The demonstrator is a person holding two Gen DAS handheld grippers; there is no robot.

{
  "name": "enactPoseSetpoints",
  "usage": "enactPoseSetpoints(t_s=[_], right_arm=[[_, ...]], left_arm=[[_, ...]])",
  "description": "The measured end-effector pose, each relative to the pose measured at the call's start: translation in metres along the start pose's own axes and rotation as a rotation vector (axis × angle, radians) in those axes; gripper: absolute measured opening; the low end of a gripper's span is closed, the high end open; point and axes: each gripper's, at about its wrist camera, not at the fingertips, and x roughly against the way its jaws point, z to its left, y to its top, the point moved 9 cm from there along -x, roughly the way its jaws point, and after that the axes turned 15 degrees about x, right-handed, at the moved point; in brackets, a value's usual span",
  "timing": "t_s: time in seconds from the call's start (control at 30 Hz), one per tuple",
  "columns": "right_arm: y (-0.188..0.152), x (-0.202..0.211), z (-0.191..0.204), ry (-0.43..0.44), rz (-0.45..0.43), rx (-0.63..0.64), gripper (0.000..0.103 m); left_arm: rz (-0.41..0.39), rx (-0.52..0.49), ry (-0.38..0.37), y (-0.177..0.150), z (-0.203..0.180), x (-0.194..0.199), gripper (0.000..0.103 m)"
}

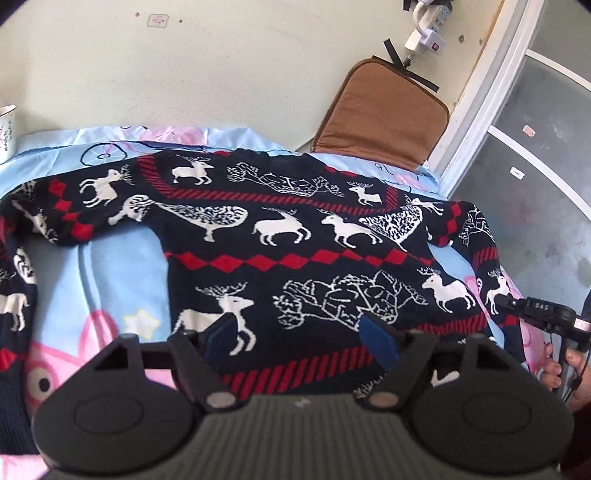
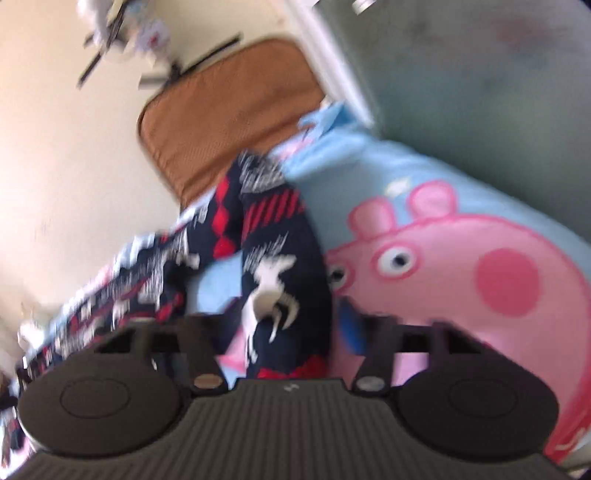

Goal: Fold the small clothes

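A small navy sweater [image 1: 280, 243] with white deer and red bands lies spread flat on a blue cartoon-pig sheet [image 1: 118, 280], sleeves out to both sides. My left gripper [image 1: 299, 332] is open, its blue-padded fingers [image 1: 380, 343] hovering over the sweater's bottom hem. In the blurred right wrist view my right gripper [image 2: 280, 325] is open, its fingers on either side of the sweater's right sleeve [image 2: 280, 266], which hangs down toward the camera. The right gripper's handle also shows at the right edge of the left wrist view [image 1: 546, 317].
A brown cushion [image 1: 380, 118] leans against the cream wall behind the sheet. A white cup [image 1: 7, 133] stands at far left. A power strip [image 1: 428, 33] hangs on the wall. The grey floor [image 1: 535, 221] lies beyond the right edge.
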Motion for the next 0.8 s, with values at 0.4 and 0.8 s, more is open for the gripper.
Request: enactPoseSetpoints(t_s=[0.4,0.8], right_arm=[[0.085,0.023,-0.075,-0.512,-0.127,0.328,0.011],[0.164,-0.009,0.137,0.397,-0.131,0.157,0.011]], left_arm=[[0.067,0.013,0.010,-0.007,-0.011,-0.034,0.075],[-0.030,0.123,0.001,0.022,0.030,-0.011,0.077]])
